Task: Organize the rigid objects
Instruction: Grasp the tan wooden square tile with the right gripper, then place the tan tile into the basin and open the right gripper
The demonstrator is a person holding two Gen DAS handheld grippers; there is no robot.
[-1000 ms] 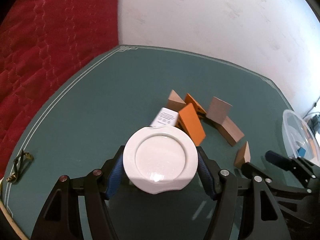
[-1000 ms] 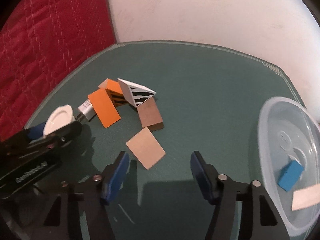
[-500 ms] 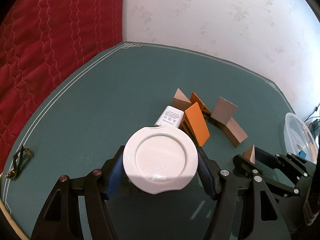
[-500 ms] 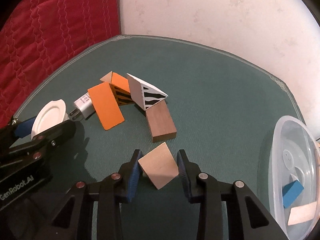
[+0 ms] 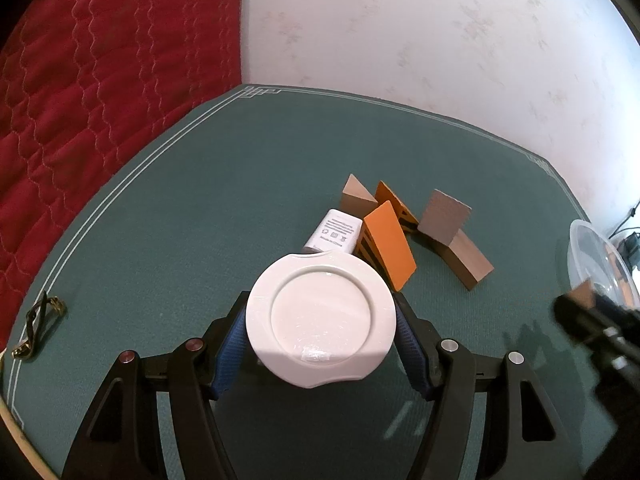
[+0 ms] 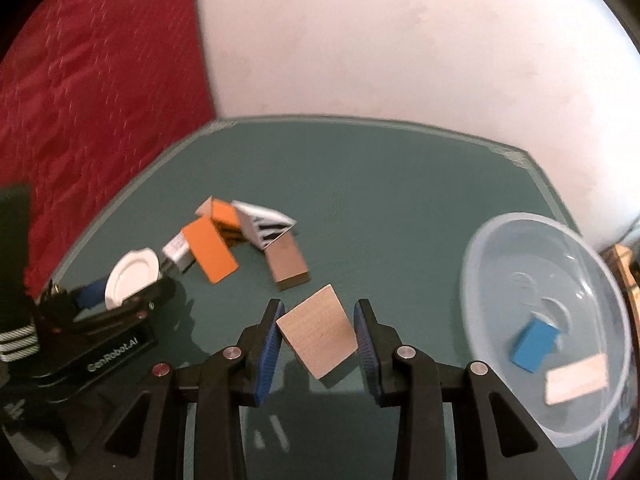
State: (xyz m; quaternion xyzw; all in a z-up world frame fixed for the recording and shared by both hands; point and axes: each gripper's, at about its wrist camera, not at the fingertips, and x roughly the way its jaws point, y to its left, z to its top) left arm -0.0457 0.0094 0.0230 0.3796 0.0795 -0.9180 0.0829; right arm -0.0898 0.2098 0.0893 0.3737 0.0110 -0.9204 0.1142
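My left gripper [image 5: 320,328] is shut on a round white lid [image 5: 320,314] and holds it above the green table; it also shows in the right wrist view [image 6: 130,276]. My right gripper [image 6: 318,330] is shut on a light wooden block [image 6: 318,336], lifted off the table. A clear plastic bowl [image 6: 500,248] at the right holds a blue block [image 6: 534,344] and a pale wooden block [image 6: 576,378]. A pile lies mid-table: an orange block [image 5: 390,246], a white charger [image 5: 334,234], a brown block [image 5: 466,258] and a zebra-striped wedge [image 6: 262,224].
A red quilted cover [image 5: 88,92] hangs at the left and a pale wall [image 5: 440,40] stands behind the table. A small metal clip [image 5: 38,326] lies near the table's left edge. The bowl's rim shows at the right edge of the left wrist view [image 5: 600,252].
My right gripper closed on the light wooden block, lifted it and moved right toward the bowl. My left gripper kept holding the white lid, nearly still.
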